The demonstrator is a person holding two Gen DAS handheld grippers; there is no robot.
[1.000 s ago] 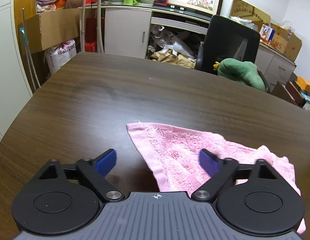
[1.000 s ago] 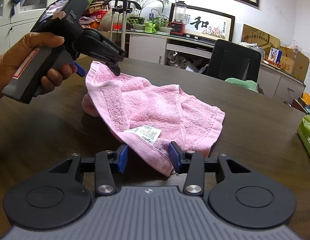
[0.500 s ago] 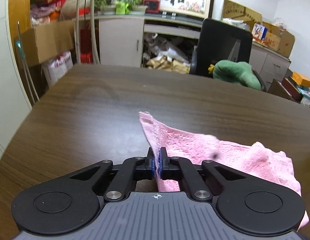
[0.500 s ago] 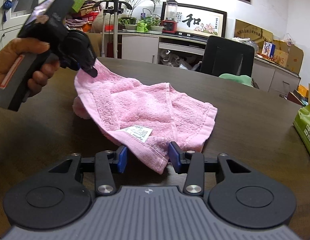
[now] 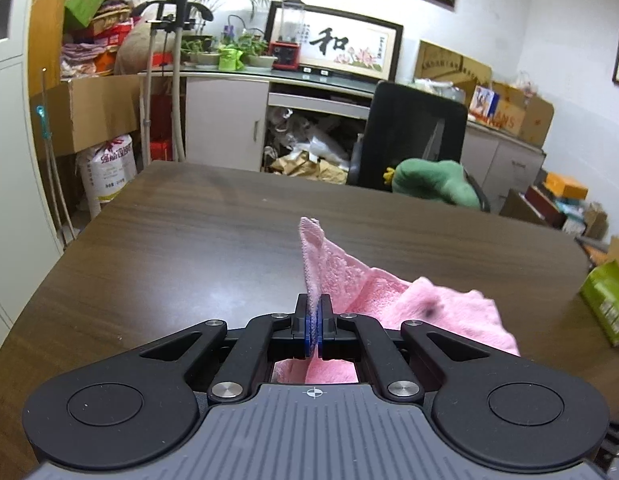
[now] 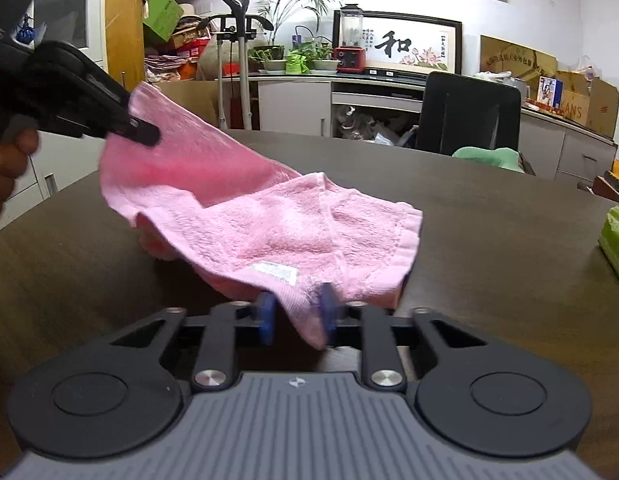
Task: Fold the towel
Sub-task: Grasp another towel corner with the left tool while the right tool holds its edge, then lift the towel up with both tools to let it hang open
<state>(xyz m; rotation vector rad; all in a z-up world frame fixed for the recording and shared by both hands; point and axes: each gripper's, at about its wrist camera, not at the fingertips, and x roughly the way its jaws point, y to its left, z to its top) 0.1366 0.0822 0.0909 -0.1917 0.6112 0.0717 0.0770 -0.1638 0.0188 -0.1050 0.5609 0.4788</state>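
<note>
A pink towel (image 6: 277,232) lies rumpled on a dark wood-grain surface (image 5: 169,248), 1 corner raised off it and the rest draped in loose layers, its white label (image 6: 275,271) facing up near the front hem. The left claw (image 5: 314,330) is clenched on that raised corner, the hem standing up between its blue pads, while a person's hand (image 6: 5,164) holds the tool at the left edge of the right wrist view. The right claw (image 6: 295,314) is released, its 2 pads straddling the near corner of the towel without pinching it; whether the cloth touches either pad is hard to judge through the motion blur. Judging by this, the step in hand is securing 2 corners so the towel can be spread or doubled over. Done well, that calls for the right claw to bite squarely on the hem rather than the soft pile, and for both corners to rise level so the cloth hangs flat. A green packet (image 6: 617,240) sits near the right edge, clear of the towel
</note>
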